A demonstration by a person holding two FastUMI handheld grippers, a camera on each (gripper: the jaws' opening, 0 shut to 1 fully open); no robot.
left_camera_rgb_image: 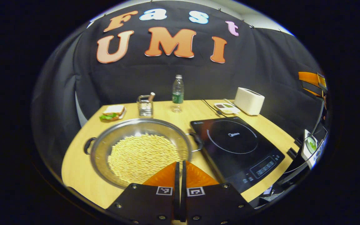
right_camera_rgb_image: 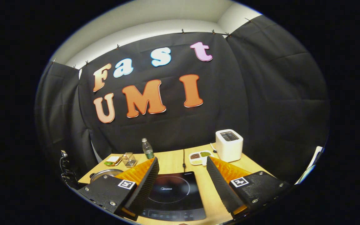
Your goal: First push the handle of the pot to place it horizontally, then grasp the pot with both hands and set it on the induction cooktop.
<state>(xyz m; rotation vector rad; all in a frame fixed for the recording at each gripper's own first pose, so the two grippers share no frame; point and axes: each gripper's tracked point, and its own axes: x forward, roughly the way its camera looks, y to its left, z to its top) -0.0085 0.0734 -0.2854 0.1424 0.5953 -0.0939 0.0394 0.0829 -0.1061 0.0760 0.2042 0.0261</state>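
On the tabletop [left_camera_rgb_image: 80, 162] the pot [left_camera_rgb_image: 141, 151] awaits its handle push, left tongs [left_camera_rgb_image: 180, 170] pressed together lower-centre, right tongs [right_camera_rgb_image: 182, 175] spread over the cooktop [right_camera_rgb_image: 172, 195].

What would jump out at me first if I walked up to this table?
A wide steel pot holding pale yellow noodles sits at the table's near left, beside a black induction cooktop on its right. Behind them stand a water bottle and a white toaster.
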